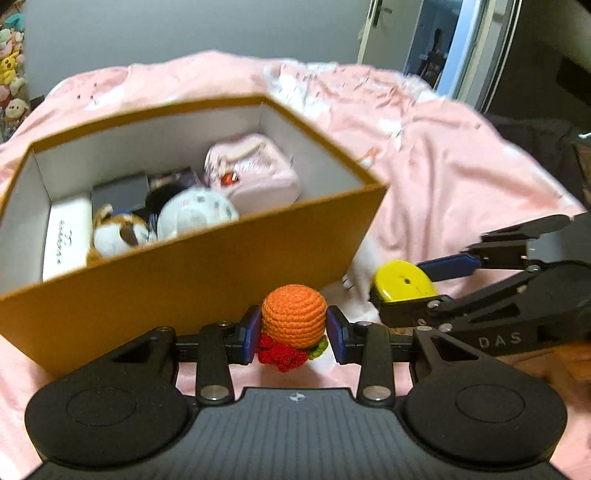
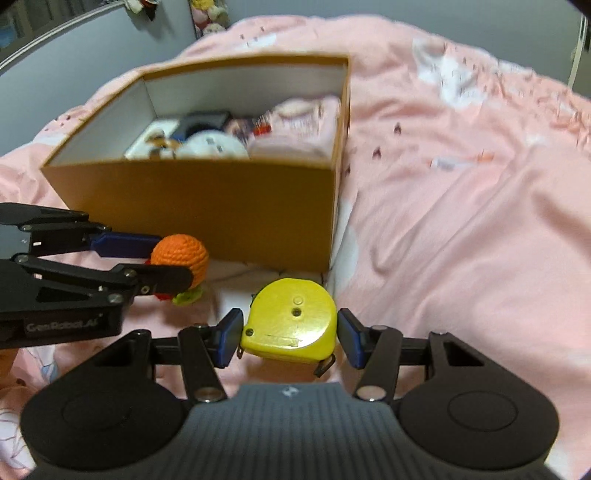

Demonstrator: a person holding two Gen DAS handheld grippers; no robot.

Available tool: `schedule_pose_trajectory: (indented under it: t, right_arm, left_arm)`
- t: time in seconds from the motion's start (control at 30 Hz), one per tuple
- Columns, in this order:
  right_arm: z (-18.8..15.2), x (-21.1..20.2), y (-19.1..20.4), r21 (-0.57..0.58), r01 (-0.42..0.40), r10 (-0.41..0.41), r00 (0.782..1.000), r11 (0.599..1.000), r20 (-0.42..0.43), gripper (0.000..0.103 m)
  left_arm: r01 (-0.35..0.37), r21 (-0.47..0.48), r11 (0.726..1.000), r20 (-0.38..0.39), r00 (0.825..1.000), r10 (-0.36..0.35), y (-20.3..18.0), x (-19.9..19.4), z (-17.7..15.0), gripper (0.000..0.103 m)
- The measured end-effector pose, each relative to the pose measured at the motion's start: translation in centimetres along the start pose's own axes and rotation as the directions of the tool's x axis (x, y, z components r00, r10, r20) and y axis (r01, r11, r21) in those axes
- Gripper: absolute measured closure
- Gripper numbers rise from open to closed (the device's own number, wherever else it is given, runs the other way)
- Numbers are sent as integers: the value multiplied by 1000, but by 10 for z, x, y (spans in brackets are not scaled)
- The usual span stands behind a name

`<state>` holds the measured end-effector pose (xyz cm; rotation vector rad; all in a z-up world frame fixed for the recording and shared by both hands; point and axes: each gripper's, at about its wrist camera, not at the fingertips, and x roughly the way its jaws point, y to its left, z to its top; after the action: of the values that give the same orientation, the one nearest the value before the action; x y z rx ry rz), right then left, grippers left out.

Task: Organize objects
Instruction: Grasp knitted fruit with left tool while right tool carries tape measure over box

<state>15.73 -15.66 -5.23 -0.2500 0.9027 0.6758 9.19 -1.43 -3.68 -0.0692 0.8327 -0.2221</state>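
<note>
We've got both items clamped just in front of the box (image 1: 192, 280) — left gripper (image 1: 293, 332) pinching crochet toy (image 1: 293, 314), right gripper (image 2: 290, 338) squeezing tape measure (image 2: 291, 321) — prob. ready to drop w/ the rest.

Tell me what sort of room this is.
Most likely a bedroom: the box sits on a bed's pink bedding, plush toys are stacked by the wall, and a door stands beyond.
</note>
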Motion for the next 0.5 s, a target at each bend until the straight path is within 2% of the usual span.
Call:
schedule_pose_trajectory:
  t: [0.2,0.3,0.37,0.5]
  right_arm:
    - [28,-40,9,-125,12,-1,996,992,85,46]
    - [46,-59,16,-200,21,7,990,980,139,46]
    - [59,-67,20,-252,35,7,986,967,164,46]
    - [88,-58,24,-324,44,9,987,945,160,46]
  left_arm:
    - [65,-56,996,58,996,-62,4,-37,21,60]
    - [59,-58,997,122,991,-51,5,-57,36,60]
    - [43,-71,997,136,990,-33,10,-65,48,60]
    - [31,-105,994,153,988,-15,24,-68,68,60]
